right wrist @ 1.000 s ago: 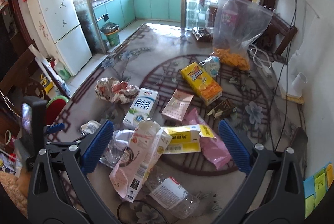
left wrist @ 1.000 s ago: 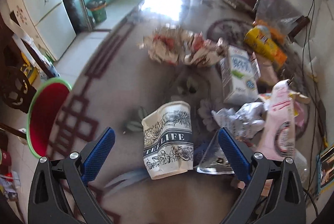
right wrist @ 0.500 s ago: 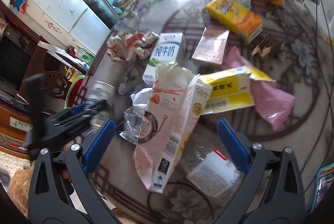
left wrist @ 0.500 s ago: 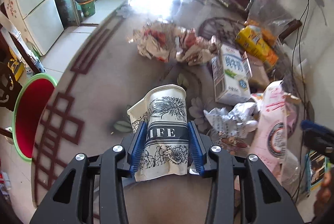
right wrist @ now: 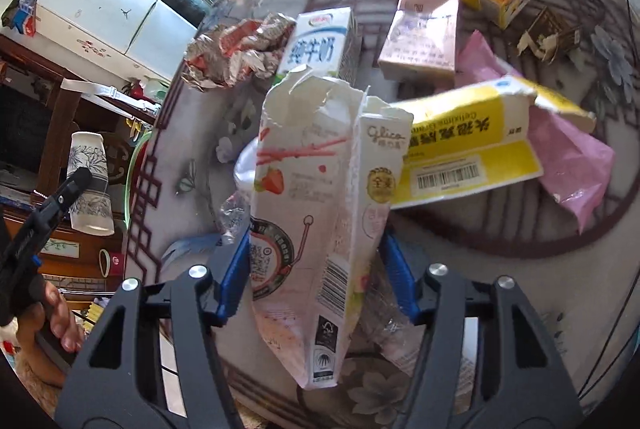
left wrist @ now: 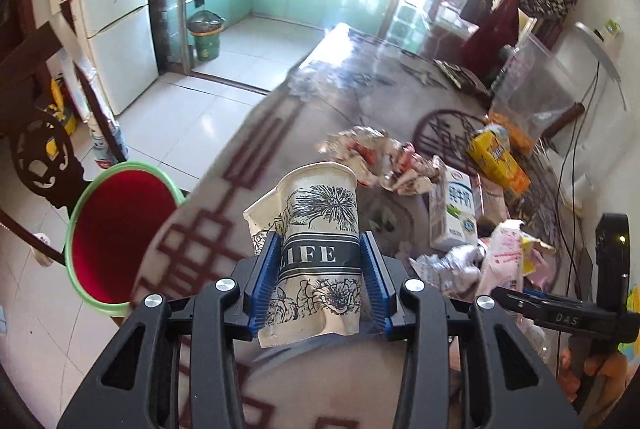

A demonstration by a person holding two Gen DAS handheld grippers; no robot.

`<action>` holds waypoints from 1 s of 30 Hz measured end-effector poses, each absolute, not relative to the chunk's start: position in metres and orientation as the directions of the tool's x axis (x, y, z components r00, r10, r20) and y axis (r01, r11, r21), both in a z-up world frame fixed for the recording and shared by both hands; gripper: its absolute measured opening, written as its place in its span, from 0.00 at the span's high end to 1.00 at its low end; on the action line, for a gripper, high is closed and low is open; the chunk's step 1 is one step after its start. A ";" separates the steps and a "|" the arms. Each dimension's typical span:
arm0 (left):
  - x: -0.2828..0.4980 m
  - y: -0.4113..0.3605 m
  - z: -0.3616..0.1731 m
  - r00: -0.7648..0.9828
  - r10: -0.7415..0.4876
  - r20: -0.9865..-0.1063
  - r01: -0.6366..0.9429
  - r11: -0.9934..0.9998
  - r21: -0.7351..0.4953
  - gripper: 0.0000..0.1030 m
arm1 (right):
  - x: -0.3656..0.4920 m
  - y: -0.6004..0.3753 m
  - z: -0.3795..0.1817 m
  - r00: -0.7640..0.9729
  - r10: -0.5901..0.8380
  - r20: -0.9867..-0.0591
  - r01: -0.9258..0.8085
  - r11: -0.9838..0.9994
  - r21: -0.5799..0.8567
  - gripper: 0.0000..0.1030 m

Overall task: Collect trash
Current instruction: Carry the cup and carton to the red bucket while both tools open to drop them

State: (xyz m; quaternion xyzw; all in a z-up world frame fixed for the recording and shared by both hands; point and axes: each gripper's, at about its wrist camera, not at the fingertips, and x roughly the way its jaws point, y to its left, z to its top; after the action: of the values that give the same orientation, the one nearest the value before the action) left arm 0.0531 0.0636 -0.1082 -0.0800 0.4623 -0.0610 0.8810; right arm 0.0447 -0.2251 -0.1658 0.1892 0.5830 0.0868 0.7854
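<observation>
**Cup gripped on the left, snack box between closing pads on the right**

Beyond the left hand-held gripper (left wrist: 320,279) lie crumpled wrappers (left wrist: 376,157), with a milk carton (left wrist: 452,209) and a yellow juice box (left wrist: 496,157) further to its right. A red bin with a green rim (left wrist: 116,233) stands on the floor off its left side, below the worktop (left wrist: 280,117) edge. Its blue pads press both sides of a squashed paper cup (left wrist: 320,249), held clear of the worktop, pointing steeply down.

The right hand-held gripper (right wrist: 316,273) also points steeply down; its jaws are closing around a torn pink-and-white snack box (right wrist: 320,197). The left pad touches the box; whether the right pad touches it cannot be told. A yellow carton (right wrist: 468,149) and a pink bag (right wrist: 568,149) lie just beyond to its right.

Only the right view shows the hand (right wrist: 48,329) carrying the left tool; only the left view shows the bin's inside.
</observation>
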 end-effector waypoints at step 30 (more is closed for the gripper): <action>0.085 0.298 -0.156 0.527 0.016 -0.850 -0.261 0.954 -0.144 0.62 | 0.144 0.072 -0.151 0.214 0.594 -0.775 -0.246 0.801 0.546 0.43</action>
State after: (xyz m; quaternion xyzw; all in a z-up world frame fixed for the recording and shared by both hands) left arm 0.0846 0.2984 -0.1555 -0.1277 0.4799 0.0803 0.8643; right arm 0.1440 0.0719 -0.1509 0.1544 0.5633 0.2750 0.7637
